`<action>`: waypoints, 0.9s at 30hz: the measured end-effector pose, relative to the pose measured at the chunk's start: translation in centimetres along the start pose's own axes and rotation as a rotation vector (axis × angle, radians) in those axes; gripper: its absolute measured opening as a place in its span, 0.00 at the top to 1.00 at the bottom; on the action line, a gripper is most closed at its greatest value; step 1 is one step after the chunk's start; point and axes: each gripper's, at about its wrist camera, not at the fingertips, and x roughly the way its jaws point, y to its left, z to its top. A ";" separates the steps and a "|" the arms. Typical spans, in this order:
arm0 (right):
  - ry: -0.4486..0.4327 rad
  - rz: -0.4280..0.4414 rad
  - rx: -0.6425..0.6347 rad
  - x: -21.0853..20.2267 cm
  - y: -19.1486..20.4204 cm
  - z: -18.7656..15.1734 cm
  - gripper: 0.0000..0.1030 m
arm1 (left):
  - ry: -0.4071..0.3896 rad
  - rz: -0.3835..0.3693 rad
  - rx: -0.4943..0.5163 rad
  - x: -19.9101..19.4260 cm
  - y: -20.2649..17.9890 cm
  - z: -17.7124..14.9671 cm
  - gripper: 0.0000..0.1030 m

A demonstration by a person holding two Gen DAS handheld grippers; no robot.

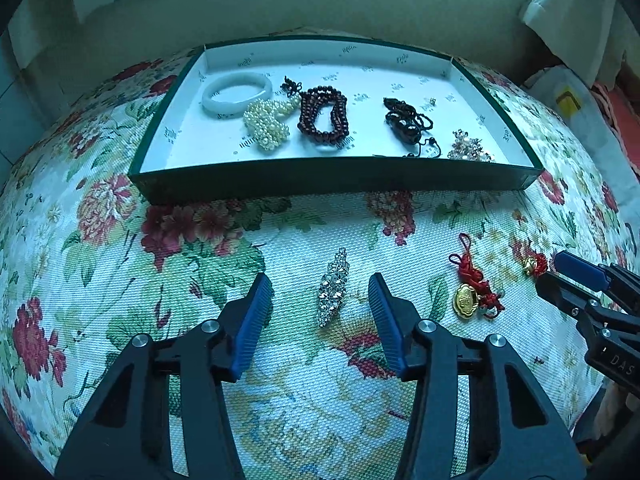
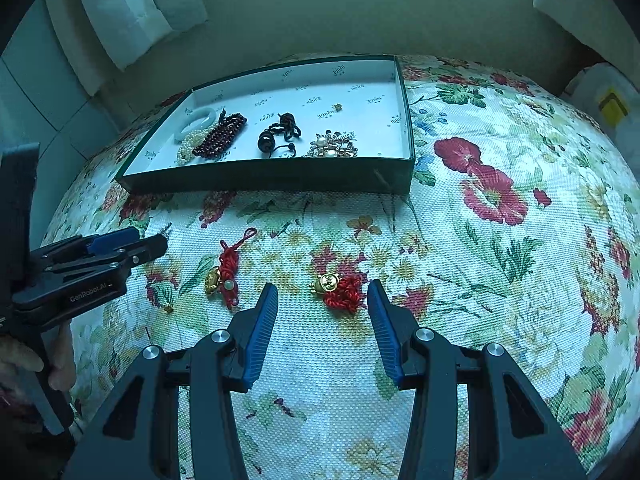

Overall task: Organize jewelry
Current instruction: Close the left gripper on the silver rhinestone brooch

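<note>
A rhinestone hair clip (image 1: 334,286) lies on the floral cloth between the blue pads of my left gripper (image 1: 318,284), which stands open and clear of it on both sides. My right gripper (image 2: 323,288) is open too. A small gold charm on a red knot (image 2: 338,286) lies between its fingertips, close to the right pad. A bigger red knot with a gold ingot (image 2: 224,276) rests to the left of it. Behind them, the green tray (image 1: 332,178) holds a white bangle (image 1: 236,94), pearls (image 1: 268,122), dark red beads (image 1: 322,116), black beads (image 1: 404,118) and a sparkly brooch (image 1: 468,146).
The floral cloth (image 2: 500,260) covers the whole surface and curves away at its edges. White fabric (image 2: 132,12) hangs behind the tray. A plastic item with a yellow label (image 1: 568,100) sits at the far right. A hand (image 2: 24,364) grips the left tool.
</note>
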 end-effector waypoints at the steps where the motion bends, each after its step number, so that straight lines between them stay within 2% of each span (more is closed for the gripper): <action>1: 0.000 0.001 0.001 0.0 0.0 0.0 0.55 | 0.000 -0.001 0.006 0.0 0.0 0.0 0.54; 3: 0.001 0.001 0.003 0.1 0.0 0.0 0.55 | -0.002 -0.002 0.014 0.0 -0.1 0.0 0.58; 7: 0.007 0.002 0.005 0.3 0.0 -0.1 0.55 | -0.004 -0.006 0.026 0.1 -0.1 0.1 0.73; 10: 0.010 0.004 0.006 0.4 0.1 -0.1 0.55 | -0.005 -0.009 0.035 0.0 -0.2 0.1 0.77; 14: 0.011 0.004 0.005 0.5 0.2 -0.1 0.55 | -0.006 -0.016 0.038 0.1 -0.1 0.1 0.87; 27: 0.008 0.002 0.006 0.5 0.4 -0.2 0.55 | -0.005 -0.031 0.026 -0.1 0.1 0.0 0.87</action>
